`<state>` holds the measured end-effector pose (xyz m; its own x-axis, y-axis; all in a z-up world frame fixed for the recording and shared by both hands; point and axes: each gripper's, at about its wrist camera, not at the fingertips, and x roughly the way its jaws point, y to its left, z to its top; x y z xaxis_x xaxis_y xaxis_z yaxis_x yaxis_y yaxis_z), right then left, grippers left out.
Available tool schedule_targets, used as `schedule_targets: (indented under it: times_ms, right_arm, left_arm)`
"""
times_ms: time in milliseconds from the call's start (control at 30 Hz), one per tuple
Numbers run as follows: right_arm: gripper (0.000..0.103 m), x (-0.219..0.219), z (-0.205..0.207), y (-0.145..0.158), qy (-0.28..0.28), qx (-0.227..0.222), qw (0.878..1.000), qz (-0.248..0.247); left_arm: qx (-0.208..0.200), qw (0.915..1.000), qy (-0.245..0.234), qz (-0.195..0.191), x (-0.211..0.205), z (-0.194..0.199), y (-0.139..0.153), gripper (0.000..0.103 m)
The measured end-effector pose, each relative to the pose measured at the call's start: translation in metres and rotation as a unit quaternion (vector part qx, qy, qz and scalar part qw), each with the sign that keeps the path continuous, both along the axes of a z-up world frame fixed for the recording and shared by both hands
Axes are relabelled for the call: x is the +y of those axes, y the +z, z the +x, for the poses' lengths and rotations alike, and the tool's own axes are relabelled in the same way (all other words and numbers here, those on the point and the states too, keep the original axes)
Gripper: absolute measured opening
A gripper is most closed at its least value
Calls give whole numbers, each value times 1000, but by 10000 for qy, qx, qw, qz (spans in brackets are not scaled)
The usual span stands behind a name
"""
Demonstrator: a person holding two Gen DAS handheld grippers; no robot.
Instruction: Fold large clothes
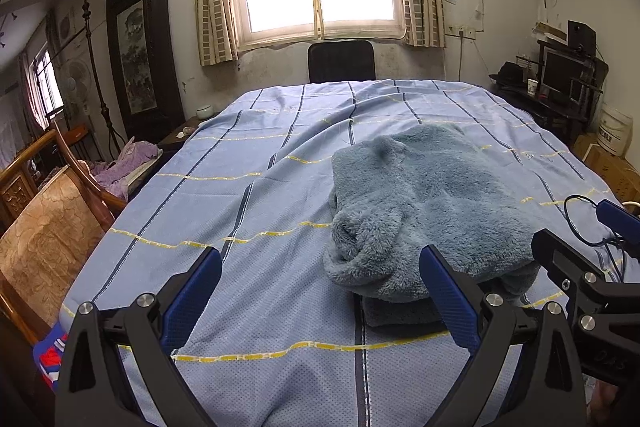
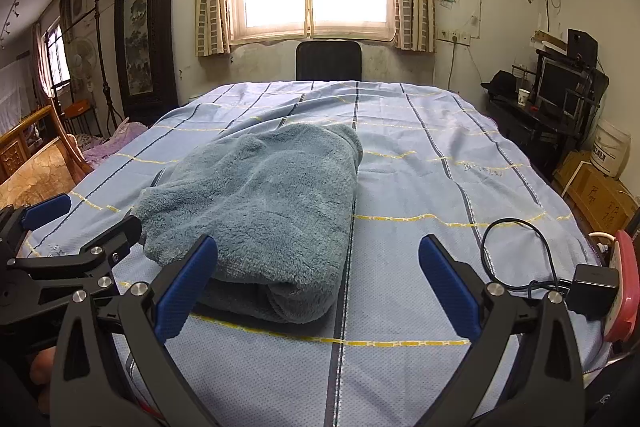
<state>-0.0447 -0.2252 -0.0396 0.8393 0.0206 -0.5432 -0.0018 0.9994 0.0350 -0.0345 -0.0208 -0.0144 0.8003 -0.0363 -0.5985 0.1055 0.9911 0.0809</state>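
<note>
A fluffy grey-blue garment (image 1: 420,211) lies folded into a thick bundle on the blue striped sheet (image 1: 240,187); it also shows in the right wrist view (image 2: 264,203). My left gripper (image 1: 320,287) is open and empty, hovering just in front of the bundle's near left edge. My right gripper (image 2: 318,275) is open and empty, in front of the bundle's near right edge, its left finger (image 2: 188,279) close to the fabric. Each gripper shows at the edge of the other's view.
The sheet (image 2: 440,167) covers a large table. A black cable (image 2: 516,255) and a plug in a red-and-white power strip (image 2: 620,287) lie at the right edge. Wooden chairs (image 1: 44,227) stand left, a black chair (image 1: 340,61) at the far end, a desk with a monitor (image 2: 556,87) right.
</note>
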Motion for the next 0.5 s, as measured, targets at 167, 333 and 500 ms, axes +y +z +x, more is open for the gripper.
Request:
schedule_targets:
  times_ms: [167, 333, 500]
  right_arm:
    - [98, -1, 0, 0, 6, -11, 10000, 8]
    - [98, -1, 0, 0, 5, -15, 10000, 14]
    - [98, -1, 0, 0, 5, -13, 10000, 7]
  left_arm:
    - [-19, 10000, 5, 39, -1, -1, 0, 99]
    - [-17, 10000, 7, 41, -3, -1, -1, 99]
    - [-13, 10000, 7, 43, -3, -1, -1, 99]
